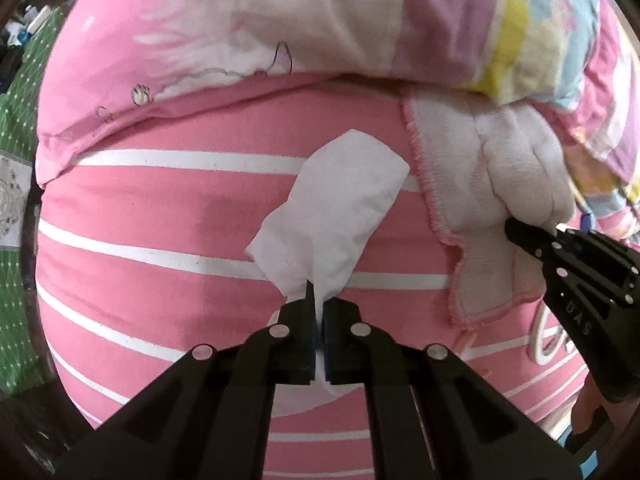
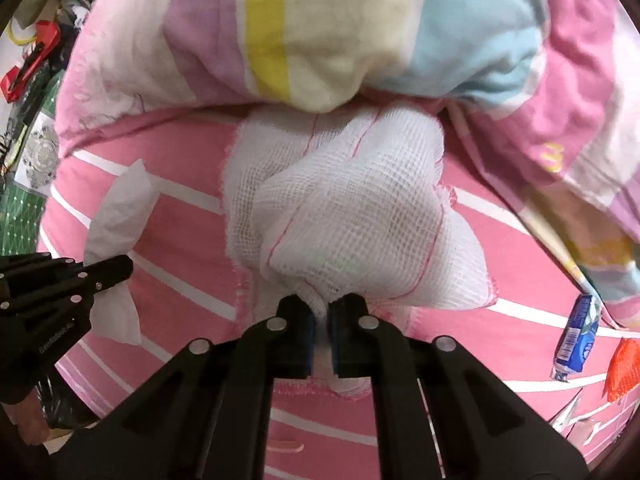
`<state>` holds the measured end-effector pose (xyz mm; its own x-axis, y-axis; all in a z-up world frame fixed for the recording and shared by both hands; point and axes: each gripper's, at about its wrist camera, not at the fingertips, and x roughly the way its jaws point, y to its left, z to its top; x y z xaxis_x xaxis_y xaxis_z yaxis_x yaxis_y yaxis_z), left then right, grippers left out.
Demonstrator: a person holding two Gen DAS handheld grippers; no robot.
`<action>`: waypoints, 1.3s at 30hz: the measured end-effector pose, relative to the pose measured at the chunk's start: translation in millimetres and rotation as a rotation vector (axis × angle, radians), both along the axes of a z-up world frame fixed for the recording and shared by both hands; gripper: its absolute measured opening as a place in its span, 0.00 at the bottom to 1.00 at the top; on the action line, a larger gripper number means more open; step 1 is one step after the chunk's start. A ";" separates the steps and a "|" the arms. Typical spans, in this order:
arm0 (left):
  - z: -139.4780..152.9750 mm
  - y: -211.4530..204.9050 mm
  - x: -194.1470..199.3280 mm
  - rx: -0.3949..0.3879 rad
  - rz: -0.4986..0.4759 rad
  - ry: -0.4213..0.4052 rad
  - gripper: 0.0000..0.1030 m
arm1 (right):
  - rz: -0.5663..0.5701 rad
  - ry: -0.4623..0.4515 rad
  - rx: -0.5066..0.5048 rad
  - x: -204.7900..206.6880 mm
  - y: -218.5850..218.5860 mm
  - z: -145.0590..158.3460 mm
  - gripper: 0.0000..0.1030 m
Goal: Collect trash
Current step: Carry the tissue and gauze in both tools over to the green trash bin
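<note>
Pink bedding with white stripes (image 1: 160, 216) covers the whole working surface, and one bulky pastel patchwork quilt in pink, yellow, pale blue and lilac (image 2: 340, 28) is heaped along its far edge. One green dotted cloth (image 1: 24, 128) shows at the left margin, with blurred clutter beyond it.

Two black grippers are in play. The left gripper (image 1: 319, 300) has its jaws pressed nearly together on one crumpled white paper tissue (image 1: 336, 204), pinching its near end while the rest of the sheet fans out over the stripes. The right gripper (image 2: 318, 308) has its jaws likewise closed, on a bunched fold of one white open-weave gauze cloth with pink stitched edging (image 2: 344, 208), which lies just beside the tissue, to its right and against the foot of the quilt.

Off to the right on the bedding lie two more small items near each other: one blue-and-white snack wrapper (image 2: 576, 340), its printing too blurred to read, and one bright orange mesh scrap (image 2: 624, 372).

Raised lettering on the side of the right gripper reads "DAS", seen from the left wrist view. Small white text on the left gripper's body, seen from the right wrist view, is too soft to read with certainty. White cursive lettering printed on the bedding at the right edge is cut off and illegible.
</note>
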<state>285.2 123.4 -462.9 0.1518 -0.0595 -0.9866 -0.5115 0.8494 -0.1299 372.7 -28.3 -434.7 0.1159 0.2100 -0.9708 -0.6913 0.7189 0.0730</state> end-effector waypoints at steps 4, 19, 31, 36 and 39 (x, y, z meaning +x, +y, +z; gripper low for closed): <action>27.9 3.2 -14.0 0.004 -0.001 -0.028 0.02 | -0.019 -0.015 0.044 0.0 -8.0 32.9 0.06; 200.7 -12.6 -38.3 0.028 -0.092 -0.121 0.02 | -0.173 -0.108 0.183 -48.5 -33.0 206.2 0.06; 347.5 -46.1 -83.7 0.050 -0.307 -0.248 0.02 | -0.371 -0.246 0.253 -140.4 -68.2 346.8 0.06; 389.0 -65.7 -93.9 0.038 -0.401 -0.328 0.02 | -0.473 -0.309 0.268 -179.5 -92.6 388.4 0.06; 407.2 -83.9 -99.0 0.033 -0.463 -0.357 0.02 | -0.547 -0.340 0.276 -201.2 -113.3 406.1 0.06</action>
